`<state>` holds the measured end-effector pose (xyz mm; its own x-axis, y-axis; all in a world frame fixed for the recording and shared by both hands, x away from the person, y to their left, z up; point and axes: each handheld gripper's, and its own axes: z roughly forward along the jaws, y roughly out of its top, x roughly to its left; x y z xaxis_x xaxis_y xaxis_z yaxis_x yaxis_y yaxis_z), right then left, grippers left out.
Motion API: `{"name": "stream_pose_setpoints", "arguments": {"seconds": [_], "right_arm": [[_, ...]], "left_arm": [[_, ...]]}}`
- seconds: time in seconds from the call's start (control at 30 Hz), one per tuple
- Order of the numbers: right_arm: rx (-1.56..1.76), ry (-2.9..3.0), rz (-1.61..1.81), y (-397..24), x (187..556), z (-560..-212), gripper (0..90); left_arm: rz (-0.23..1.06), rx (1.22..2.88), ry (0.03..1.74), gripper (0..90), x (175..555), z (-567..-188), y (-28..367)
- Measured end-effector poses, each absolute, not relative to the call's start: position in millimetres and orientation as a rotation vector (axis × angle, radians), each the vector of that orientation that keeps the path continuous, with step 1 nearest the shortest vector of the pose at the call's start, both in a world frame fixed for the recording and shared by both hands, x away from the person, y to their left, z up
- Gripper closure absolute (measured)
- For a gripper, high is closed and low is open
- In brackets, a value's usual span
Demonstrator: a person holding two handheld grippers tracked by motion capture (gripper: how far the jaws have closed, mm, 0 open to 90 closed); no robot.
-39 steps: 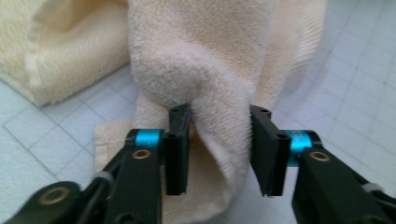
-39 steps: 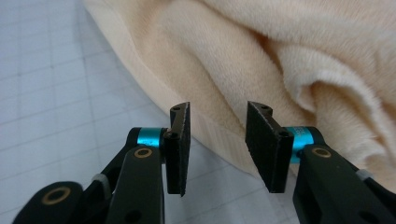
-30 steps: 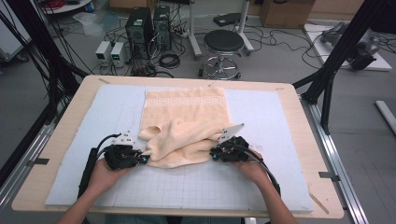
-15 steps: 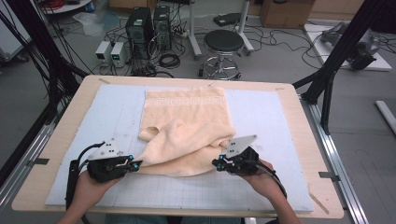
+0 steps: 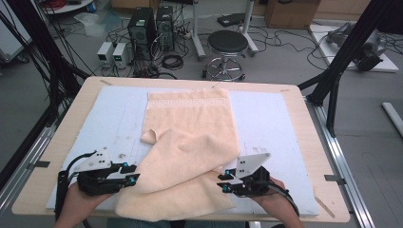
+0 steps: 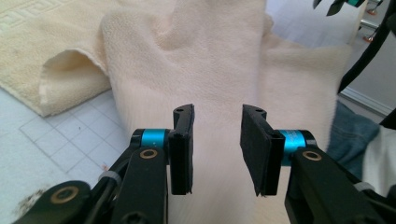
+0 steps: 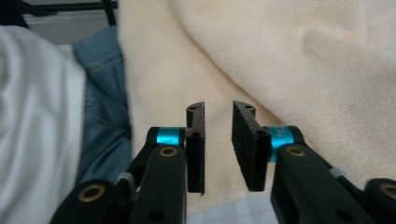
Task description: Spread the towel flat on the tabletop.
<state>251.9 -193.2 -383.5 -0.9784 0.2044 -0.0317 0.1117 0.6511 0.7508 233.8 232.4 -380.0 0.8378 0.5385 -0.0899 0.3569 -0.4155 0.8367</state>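
A cream towel (image 5: 190, 137) lies on the pale gridded mat (image 5: 271, 118), its far half flat and its near half rumpled and twisted, reaching past the mat's front edge. My left gripper (image 5: 135, 176) sits at the towel's near left edge, my right gripper (image 5: 222, 183) at its near right edge. Both have just been opening. In the left gripper view the left gripper (image 6: 217, 109) stands open, the towel (image 6: 210, 56) beyond the pads, nothing between them. In the right gripper view the right gripper (image 7: 218, 105) is also open above the towel (image 7: 280, 56), gripping nothing.
The wooden table (image 5: 85, 95) carries the mat. Behind it on the floor stand a black stool (image 5: 228, 45), computer towers (image 5: 142, 26) and cables. Black frame posts (image 5: 349, 52) rise at both sides. The person's jeans (image 7: 100, 93) are close under the front edge.
Both grippers drew the towel's near edge toward the person and spread apart. Their jaws, shut on the cloth before, now stand apart and the towel lies loose.
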Motion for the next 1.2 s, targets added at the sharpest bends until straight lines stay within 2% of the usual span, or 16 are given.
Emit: {"name": "stream_pose_setpoints", "arguments": {"seconds": [0.37, 0.47, 0.5, 0.53, 0.57, 0.7, 1.03, 1.07, 1.13, 1.2], "right_arm": [[0.317, 2.861, 1.045, -166, 290, -430, 63.6], [0.345, 2.851, 1.113, -170, 288, -435, 79.0], [0.345, 2.851, 1.113, -170, 288, -435, 79.0], [0.339, 2.858, 1.121, -171, 287, -435, 83.8], [0.328, 2.864, 1.124, -171, 287, -435, 85.1], [0.336, 2.903, 1.168, -176, 283, -431, 86.0], [0.184, 2.84, 1.286, -194, 206, -383, 84.6], [0.155, 2.844, 1.293, -194, 200, -378, 81.3], [0.127, 2.814, 1.342, -194, 194, -372, 74.3], [0.154, 2.795, 1.351, -195, 199, -369, 71.2]], "left_arm": [[0.187, 2.214, 0.582, 62.1, 279, -425, 199], [0.192, 2.25, 0.579, 72.9, 278, -438, 193], [0.223, 2.236, 0.57, 72.9, 275, -440, 194], [0.22, 2.228, 0.58, 78.0, 273, -440, 194], [0.215, 2.23, 0.588, 85.0, 272, -439, 194], [0.221, 2.225, 0.601, 86.6, 260, -430, 197], [0.251, 2.099, 0.495, 86.3, 182, -380, 216], [0.254, 2.095, 0.481, 84.5, 178, -378, 217], [0.253, 2.083, 0.497, 73.2, 177, -379, 219], [0.279, 2.084, 0.532, 71.9, 188, -386, 223]]}}
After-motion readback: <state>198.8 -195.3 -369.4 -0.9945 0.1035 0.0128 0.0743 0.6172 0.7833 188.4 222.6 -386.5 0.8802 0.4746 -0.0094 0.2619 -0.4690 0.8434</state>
